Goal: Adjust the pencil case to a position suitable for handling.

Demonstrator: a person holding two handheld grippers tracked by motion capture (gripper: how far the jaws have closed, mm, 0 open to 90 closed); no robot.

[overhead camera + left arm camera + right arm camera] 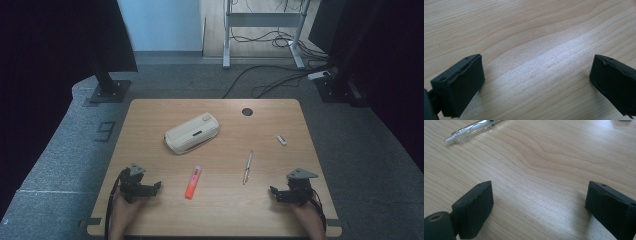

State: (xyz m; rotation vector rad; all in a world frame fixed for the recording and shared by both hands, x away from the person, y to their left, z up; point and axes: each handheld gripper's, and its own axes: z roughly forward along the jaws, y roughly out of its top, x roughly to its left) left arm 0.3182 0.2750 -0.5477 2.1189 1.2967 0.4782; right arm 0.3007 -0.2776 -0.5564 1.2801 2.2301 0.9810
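- Grey carpet surrounds a light wooden table, with dark stands at either side and a tangle of cables under a desk frame at the back of the room.
- We hold a two-jaw gripper in each hand at the near edge of the table, forearms coming in from the bottom of the high view.
- Our left gripper sits at the near left corner; in the left gripper view its jaws stand wide apart with nothing but bare wood grain between them.
- Our right gripper sits at the near right corner; its jaws too are spread wide and grip nothing, hovering low over bare wood.
- A clear pen lies between the two grippers, nearer the right one, its length running roughly away from us; in the right gripper view its tip end lies ahead and to the left of the jaws, well clear of them.
- An orange highlighter lies left of the pen, near the left gripper but apart from it.
- A cream pencil case rests tilted at the table's middle, beyond the highlighter.
- A small white eraser-like piece lies toward the right edge, beyond the pen.
- A dark round cable hole marks the far edge of the table.
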